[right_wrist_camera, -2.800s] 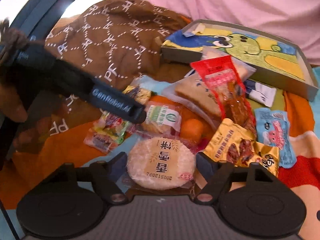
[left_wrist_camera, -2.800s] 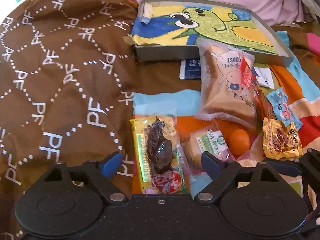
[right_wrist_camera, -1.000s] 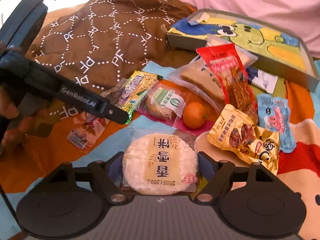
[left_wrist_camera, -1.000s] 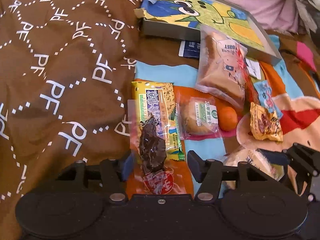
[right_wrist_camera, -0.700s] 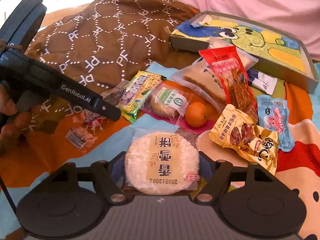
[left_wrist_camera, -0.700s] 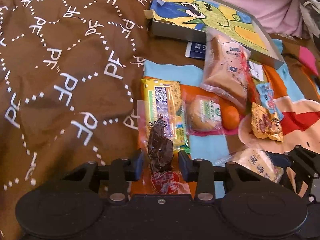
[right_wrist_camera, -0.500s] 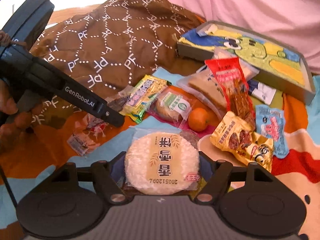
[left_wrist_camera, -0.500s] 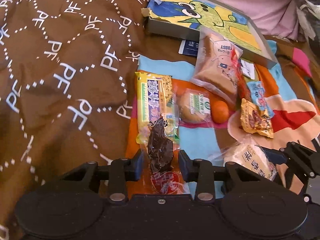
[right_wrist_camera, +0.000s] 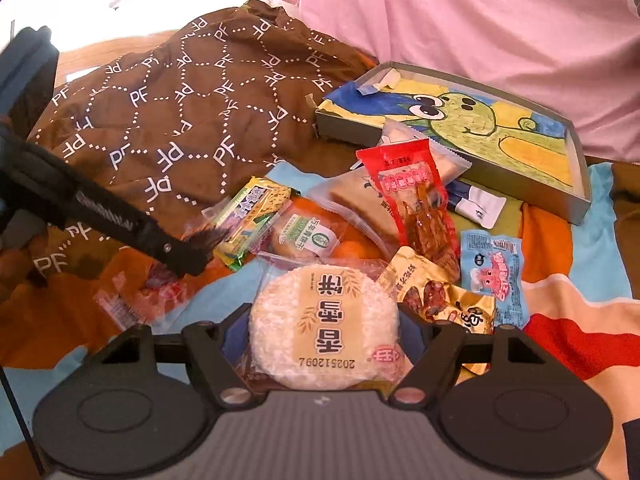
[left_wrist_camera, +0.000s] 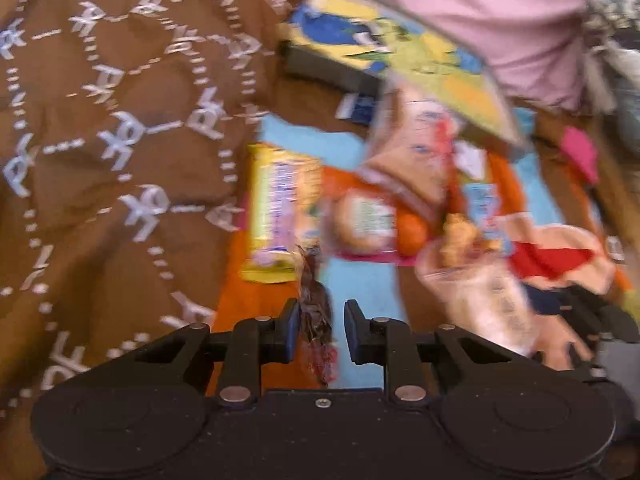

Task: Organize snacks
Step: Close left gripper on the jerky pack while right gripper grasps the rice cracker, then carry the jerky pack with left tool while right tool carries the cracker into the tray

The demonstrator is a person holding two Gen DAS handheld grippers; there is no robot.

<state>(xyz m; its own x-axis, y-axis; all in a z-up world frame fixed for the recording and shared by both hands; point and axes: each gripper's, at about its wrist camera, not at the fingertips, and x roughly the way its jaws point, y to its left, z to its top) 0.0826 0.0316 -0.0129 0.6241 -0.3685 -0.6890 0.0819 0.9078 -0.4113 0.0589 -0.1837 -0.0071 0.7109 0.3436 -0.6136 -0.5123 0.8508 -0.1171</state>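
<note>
Two grippers, each clamping a snack.
Left gripper (left_wrist_camera: pixel 318 330) pinches dark-snack packet (left_wrist_camera: pixel 316 312); right gripper (right_wrist_camera: pixel 320 344) grips rice cake (right_wrist_camera: pixel 324 328), lower centre.

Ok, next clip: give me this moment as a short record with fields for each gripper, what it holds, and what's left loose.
left gripper: jaws narrowed on the dark dried-snack packet; view blurred
right gripper: jaws closed on the round rice cake packet
container: gray tray with cartoon lining, no snacks inside
loose on blanket: yellow-green bar, bun packet, red strip packet, gold packet, blue packet
</note>
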